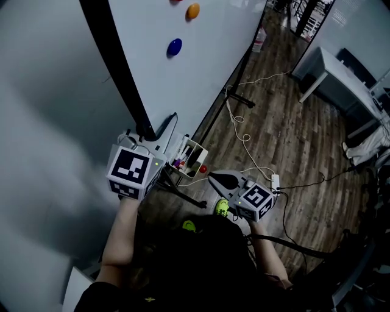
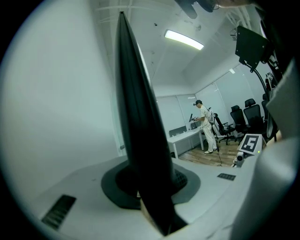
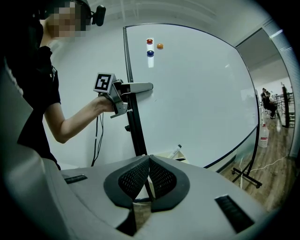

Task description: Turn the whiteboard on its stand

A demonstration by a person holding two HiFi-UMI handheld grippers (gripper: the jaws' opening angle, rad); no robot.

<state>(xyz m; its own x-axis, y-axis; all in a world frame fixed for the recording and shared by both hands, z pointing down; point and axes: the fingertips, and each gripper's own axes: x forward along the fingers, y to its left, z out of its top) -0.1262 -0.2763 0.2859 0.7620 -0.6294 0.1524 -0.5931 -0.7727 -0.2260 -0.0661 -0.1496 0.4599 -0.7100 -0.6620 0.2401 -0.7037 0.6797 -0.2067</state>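
Item: board (image 1: pixel 201 61), white, black frame (image 1: pixel 116 55), upright on its stand, ahead of me and reaching away to my right

Left gripper (image 1: pixel 148 135): mine, raised at the frame's near upright edge. The jaws are partly closed with the frame between them, and the pads press on it from both sides. In the left gripper view the black edge rises straight up from between the jaws. In the right gripper view the gripper sits across the frame, below the magnets

Right gripper (image 1: pixel 220 179): mine, lower and to the right of the left one, apart from the board. The jaws are together with nothing between them, aimed toward the lower frame

On the board, near the top and close to the frame:
- blue magnet (image 1: pixel 175 47)
- orange magnet (image 1: pixel 192 11)
- red magnet (image 3: pixel 149 41), beside the orange one, above the blue

Tray (image 1: pixel 194 159): pale, at the board's lower edge, just right of the left gripper and between my two grippers in the head view. It holds markers (image 3: pixel 176 151)

Stand foot (image 1: pixel 239 99): black, on the wood floor (image 1: pixel 286 134), with a white cable (image 1: pixel 244 137) trailing past it

Room beyond:
- desk (image 1: pixel 335 76), white, well apart from the board
- person (image 2: pixel 205 126), standing far off
- office chairs (image 2: pixel 248 112), beside that person
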